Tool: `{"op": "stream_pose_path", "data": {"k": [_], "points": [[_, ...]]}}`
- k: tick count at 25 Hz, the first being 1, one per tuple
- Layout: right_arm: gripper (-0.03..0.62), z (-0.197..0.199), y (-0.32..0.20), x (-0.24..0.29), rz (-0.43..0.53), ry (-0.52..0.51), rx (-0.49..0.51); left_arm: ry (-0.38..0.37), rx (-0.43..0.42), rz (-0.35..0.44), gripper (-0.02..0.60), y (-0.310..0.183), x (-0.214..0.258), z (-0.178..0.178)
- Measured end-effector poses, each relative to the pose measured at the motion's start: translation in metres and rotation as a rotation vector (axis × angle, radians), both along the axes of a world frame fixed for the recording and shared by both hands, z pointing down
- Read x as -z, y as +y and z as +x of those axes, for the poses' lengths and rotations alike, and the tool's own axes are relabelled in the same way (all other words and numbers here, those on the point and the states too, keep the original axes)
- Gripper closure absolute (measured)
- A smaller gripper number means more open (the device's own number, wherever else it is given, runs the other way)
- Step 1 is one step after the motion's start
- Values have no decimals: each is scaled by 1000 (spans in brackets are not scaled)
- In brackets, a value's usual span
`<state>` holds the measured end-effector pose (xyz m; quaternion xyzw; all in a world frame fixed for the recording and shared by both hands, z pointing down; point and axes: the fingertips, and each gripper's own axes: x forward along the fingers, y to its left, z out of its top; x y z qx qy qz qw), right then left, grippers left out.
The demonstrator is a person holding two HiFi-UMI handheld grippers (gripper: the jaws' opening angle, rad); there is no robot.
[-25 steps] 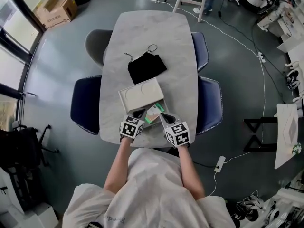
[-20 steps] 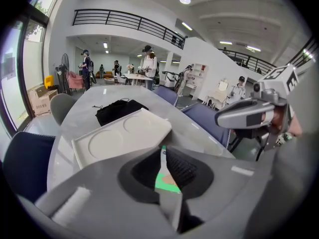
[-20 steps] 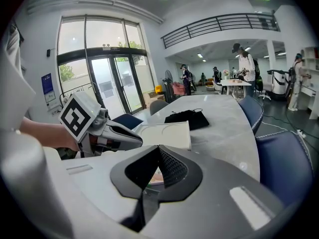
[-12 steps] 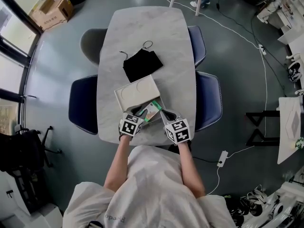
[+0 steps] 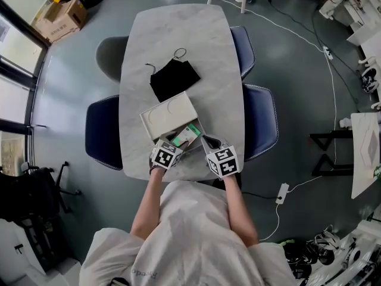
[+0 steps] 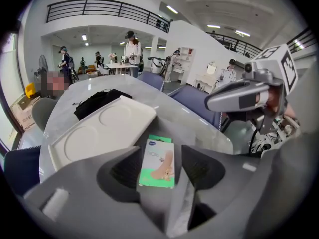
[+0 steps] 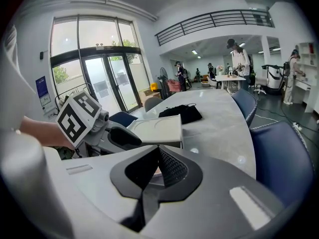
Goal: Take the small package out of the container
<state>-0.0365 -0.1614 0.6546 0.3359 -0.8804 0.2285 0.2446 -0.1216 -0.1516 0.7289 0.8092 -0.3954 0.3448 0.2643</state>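
Green and white, the small flat cardboard package (image 6: 157, 169) has a drawing of a foot on its face and a blue oval logo near the top. It looks thin, light and undamaged, and its corners are square. It lies face up and flat at the near end of the white rectangular container (image 5: 166, 115), just below the flat top panel, which has two round embossed marks. The container sits on the grey marbled counter (image 5: 178, 40), with a black fabric pouch (image 5: 174, 79) beyond it.

The removal does not look to have begun. The left hand-held gripper (image 6: 160, 152) has just been opening its jaws. They now stand wide apart, one on each long edge of the package, and neither pad presses on it. The package is therefore lined up for a grasp but not gripped, and nothing has been lifted.

The jaws of the right hand-held gripper (image 7: 158, 151) are together at the tips, close to the container's near right corner. A pale sliver shows behind them. I cannot tell whether they pinch the container's thin wall or simply rest closed beside it.

As I judge it, what is left is to close the left jaws across the package's narrow width, lift it over the rim and set it on the bare counter.
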Motion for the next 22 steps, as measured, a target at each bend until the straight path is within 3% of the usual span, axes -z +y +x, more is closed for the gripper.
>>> {"op": "stream_pose_path", "data": {"k": [9,22], "points": [[591,13,-3,-3,-12,6,-15,-55,-27,-45,287,-2,-16,2],[591,30,-12,-9,-34,12,-1,-80,-26,-130,251,-3,-33,16]]}}
